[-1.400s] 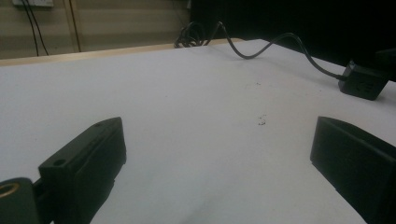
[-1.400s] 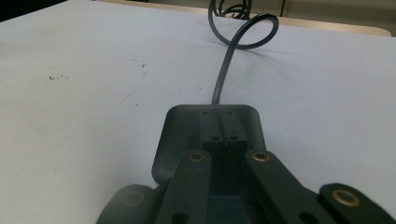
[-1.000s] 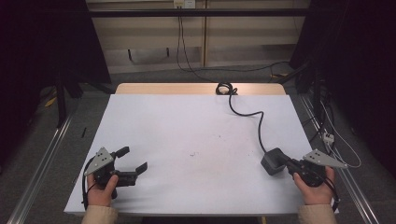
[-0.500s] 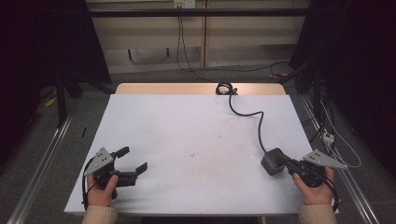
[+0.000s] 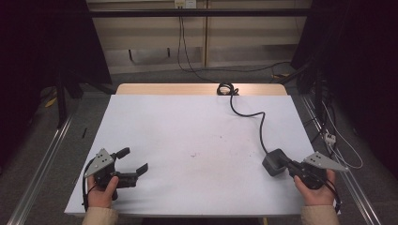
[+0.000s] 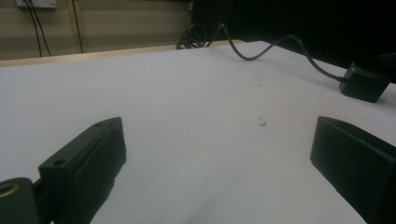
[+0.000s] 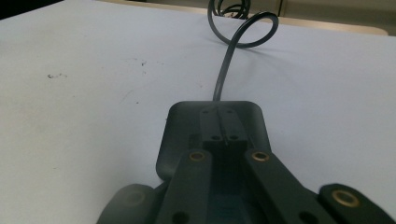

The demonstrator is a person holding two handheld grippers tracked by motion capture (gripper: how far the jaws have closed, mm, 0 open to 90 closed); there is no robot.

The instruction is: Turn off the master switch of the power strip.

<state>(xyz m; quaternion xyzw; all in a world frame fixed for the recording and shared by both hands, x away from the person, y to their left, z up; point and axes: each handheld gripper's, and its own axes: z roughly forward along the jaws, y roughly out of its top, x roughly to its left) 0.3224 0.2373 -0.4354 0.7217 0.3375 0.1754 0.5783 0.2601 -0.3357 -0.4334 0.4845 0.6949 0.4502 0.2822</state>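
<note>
Near edge: left gripper [image 5: 133,163] is resting low on the tabletop [image 5: 187,140] in the person's left hand [image 5: 101,190], jaws spread wide, nothing between them. Right gripper [image 5: 290,165], in the right hand [image 5: 315,190], is pointing at the adapter [image 5: 274,162]; in the right gripper view its jaws are sitting pressed together over the adapter [image 7: 212,135], apparently pinching a thin part of it, though the contact itself is hard to make out. The adapter is lying flat at the tabletop's right side, just ahead of that gripper.

Farther out: the cord [image 5: 258,119] is running from the adapter in loose curves to a coil [image 5: 226,88] at the far edge.

Judgement: the step looks like moving the adapter. Doing it well means keeping the grip firm and level, lifting or sliding slowly so the cord is following without snagging, and watching the coil for drag. Left gripper is free to steady the cord if it starts tugging.
</note>
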